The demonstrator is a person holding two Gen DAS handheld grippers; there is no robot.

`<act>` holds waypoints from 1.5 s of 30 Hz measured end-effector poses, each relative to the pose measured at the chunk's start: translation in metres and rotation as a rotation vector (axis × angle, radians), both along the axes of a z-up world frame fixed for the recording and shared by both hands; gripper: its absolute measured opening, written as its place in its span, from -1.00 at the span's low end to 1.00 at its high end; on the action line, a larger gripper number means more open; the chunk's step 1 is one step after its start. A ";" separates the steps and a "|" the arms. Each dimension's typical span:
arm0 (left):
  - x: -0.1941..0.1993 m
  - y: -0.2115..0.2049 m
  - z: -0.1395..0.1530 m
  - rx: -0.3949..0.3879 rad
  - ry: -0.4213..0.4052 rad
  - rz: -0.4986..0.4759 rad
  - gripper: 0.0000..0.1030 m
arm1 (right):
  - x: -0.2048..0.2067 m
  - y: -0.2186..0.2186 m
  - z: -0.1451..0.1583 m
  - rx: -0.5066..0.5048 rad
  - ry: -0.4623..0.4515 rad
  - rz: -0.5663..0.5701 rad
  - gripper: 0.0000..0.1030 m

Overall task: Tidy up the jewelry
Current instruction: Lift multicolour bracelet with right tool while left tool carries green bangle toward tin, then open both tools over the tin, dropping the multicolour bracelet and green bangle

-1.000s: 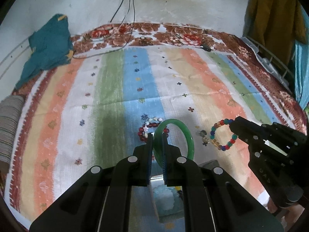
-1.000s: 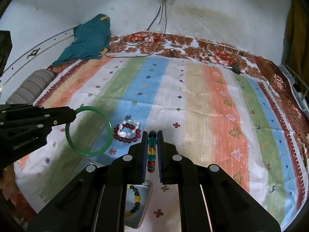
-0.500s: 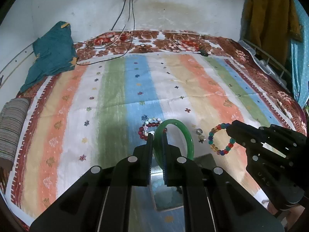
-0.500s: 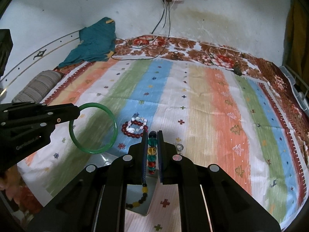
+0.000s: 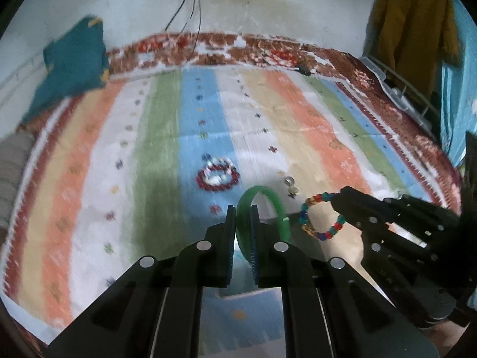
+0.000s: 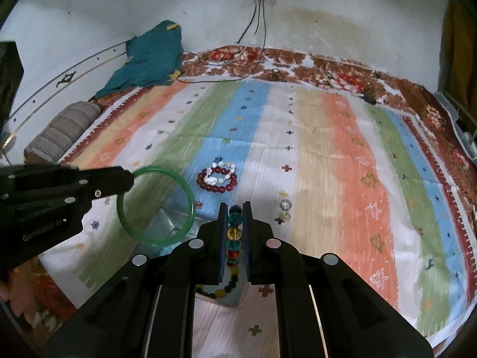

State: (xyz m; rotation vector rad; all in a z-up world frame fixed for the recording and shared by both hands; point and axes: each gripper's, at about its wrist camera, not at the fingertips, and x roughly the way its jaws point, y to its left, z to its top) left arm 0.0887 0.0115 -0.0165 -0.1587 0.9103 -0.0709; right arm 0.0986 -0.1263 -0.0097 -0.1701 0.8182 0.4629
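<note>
Two grippers work over a striped bedspread (image 6: 328,149) that fills most of both views. At the upper left of the right wrist view lies a teal cloth (image 6: 149,59), with a striped pillow (image 6: 62,131) below it at the left edge. The left gripper (image 5: 243,217), low in the centre of its own view, has its jaws clamped on a green bangle (image 5: 268,205) held off the bedspread. The right gripper (image 6: 235,217), low in the centre of its view, pinches a multicoloured bead bracelet (image 6: 234,232) that hangs below it. Mid-frame on the blue stripe rest a red bead bracelet (image 6: 216,183) and a white one inside it. Right of them sits a small clear trinket (image 6: 284,208), possibly a ring.
</note>
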 end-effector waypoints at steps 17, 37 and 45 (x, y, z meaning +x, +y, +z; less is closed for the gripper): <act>0.023 0.025 -0.010 0.005 0.044 0.106 0.03 | 0.025 -0.025 -0.017 0.000 0.097 -0.098 0.11; 0.067 0.030 -0.028 0.085 0.081 0.106 0.37 | 0.059 -0.036 -0.038 0.001 0.207 -0.147 0.29; 0.085 0.026 -0.034 0.120 0.091 0.091 0.45 | 0.069 -0.030 -0.038 -0.019 0.191 -0.128 0.36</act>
